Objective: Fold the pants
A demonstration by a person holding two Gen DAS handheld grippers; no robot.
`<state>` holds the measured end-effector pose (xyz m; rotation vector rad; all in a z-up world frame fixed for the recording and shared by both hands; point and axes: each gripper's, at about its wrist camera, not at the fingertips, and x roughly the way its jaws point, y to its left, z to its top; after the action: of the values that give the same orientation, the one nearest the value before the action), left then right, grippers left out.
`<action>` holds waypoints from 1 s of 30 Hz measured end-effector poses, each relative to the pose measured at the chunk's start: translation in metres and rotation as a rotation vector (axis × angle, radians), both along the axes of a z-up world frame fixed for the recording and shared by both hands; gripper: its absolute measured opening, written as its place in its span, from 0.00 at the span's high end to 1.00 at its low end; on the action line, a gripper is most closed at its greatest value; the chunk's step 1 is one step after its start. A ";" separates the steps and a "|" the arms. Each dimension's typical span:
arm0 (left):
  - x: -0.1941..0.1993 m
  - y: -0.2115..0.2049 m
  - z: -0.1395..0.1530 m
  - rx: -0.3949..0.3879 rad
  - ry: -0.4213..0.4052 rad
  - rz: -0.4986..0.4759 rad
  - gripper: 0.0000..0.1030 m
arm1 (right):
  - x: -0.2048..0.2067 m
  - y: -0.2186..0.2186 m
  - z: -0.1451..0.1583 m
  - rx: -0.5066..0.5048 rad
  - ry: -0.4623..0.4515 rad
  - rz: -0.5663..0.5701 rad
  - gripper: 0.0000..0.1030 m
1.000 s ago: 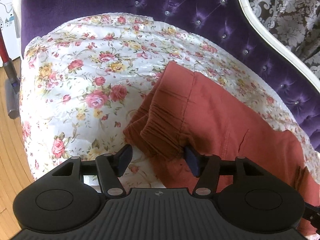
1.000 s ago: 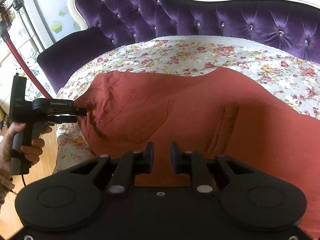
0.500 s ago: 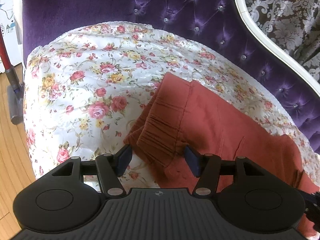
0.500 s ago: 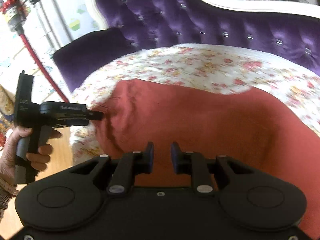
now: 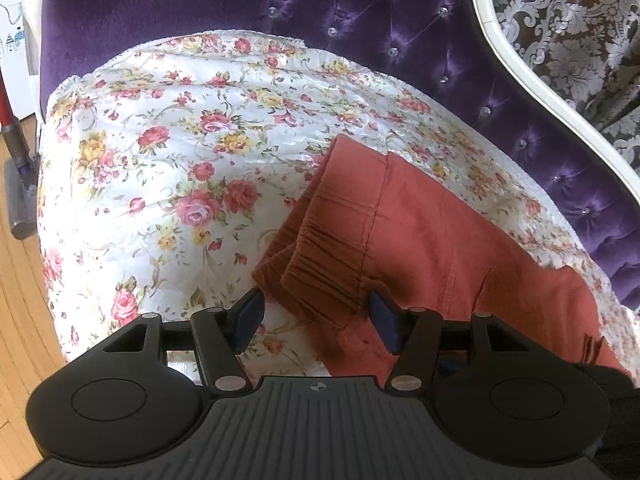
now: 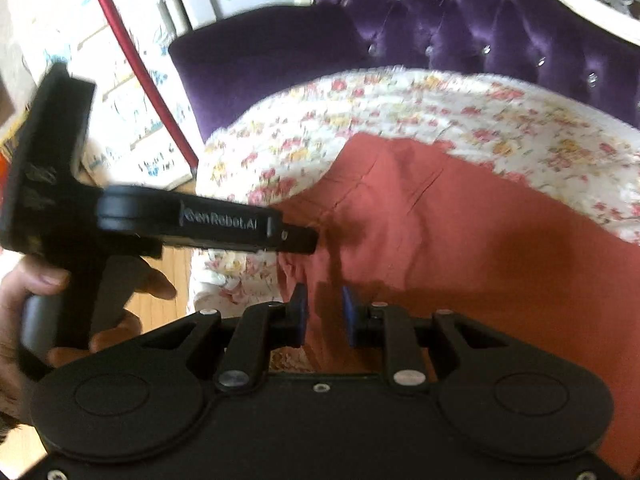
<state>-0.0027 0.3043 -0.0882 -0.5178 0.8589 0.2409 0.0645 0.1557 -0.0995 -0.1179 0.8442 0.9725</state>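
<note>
- No box, bin or basket shows in either view; the rust-red pants [image 5: 432, 240] lie spread on a floral quilt [image 5: 180, 160] that covers a purple tufted sofa [image 5: 360, 12].
- In the left wrist view the pants run from the centre out toward 4 o'clock, with the gathered waistband [image 5: 324, 272] at the near end.
- The left gripper [image 5: 316, 320] has its fingers wide apart; the waistband sits between them without either pad pressing it.
- In the right wrist view the right gripper [image 6: 323, 316] hangs over the pants' edge at 6 o'clock, fingers partly apart and clamping nothing, red cloth showing in the gap.
- At 9 o'clock there, a hand [image 6: 24, 300] holds the left gripper, whose tips meet the pants' edge.
</note>
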 end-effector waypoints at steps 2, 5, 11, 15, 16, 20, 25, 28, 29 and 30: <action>0.002 0.000 -0.003 -0.007 0.003 -0.005 0.45 | 0.000 0.008 -0.009 -0.026 0.020 0.010 0.70; 0.003 0.002 -0.008 -0.024 0.000 -0.001 0.44 | -0.002 0.011 -0.014 -0.038 0.000 0.008 0.70; 0.004 0.003 -0.009 -0.029 -0.022 0.010 0.39 | -0.003 0.020 -0.014 -0.041 -0.015 0.022 0.69; 0.005 0.008 -0.007 -0.071 -0.065 0.030 0.39 | -0.006 0.028 -0.015 -0.058 -0.046 0.043 0.69; 0.008 0.009 -0.009 -0.073 -0.052 0.031 0.38 | -0.007 0.029 -0.015 -0.062 -0.054 0.050 0.69; 0.016 0.003 -0.010 -0.025 -0.041 0.004 0.31 | -0.005 0.031 -0.016 -0.063 -0.055 0.056 0.69; 0.026 -0.012 -0.009 0.086 -0.025 -0.013 0.40 | -0.005 0.031 -0.016 -0.057 -0.055 0.056 0.69; 0.023 -0.015 -0.001 0.129 -0.061 -0.012 0.72 | -0.005 0.026 -0.014 -0.039 -0.041 0.050 0.69; 0.024 -0.016 0.002 0.133 -0.060 -0.018 0.75 | -0.005 0.023 -0.012 -0.027 -0.034 0.044 0.70; 0.025 -0.016 0.005 0.141 -0.060 -0.023 0.77 | -0.004 0.019 -0.009 -0.012 -0.027 0.034 0.70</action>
<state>0.0221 0.2878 -0.0827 -0.3820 0.7832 0.2620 0.0602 0.1749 -0.1083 -0.1562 0.8255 0.9954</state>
